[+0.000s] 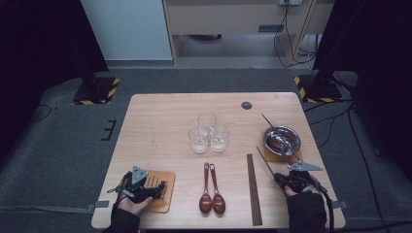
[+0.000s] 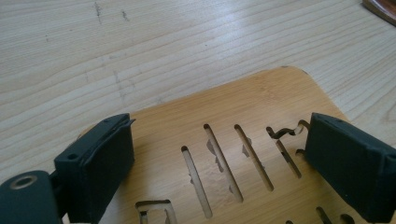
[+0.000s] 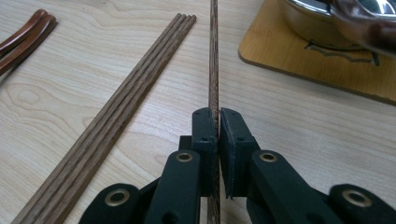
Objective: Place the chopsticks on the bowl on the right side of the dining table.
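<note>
Near the front left corner of the table, the left gripper rests over a wooden mat with cut slots. Its jaws stand wide apart, one at each side of the mat, and nothing is between them. Further right, near the front edge, two brown spoons lie side by side with their bowls toward the person. Behind them, around the middle of the table, three clear glasses stand close together. Right of the spoons, a bundle of dark chopsticks lies on the table and reaches almost to the front edge. Beside it, the right gripper is closed on a single chopstick; in the right gripper view the chopstick runs straight out from between the pressed jaws of this gripper. Close to the right edge, a metal bowl sits on a second wooden mat, and one more stick leans out of the bowl.
</note>
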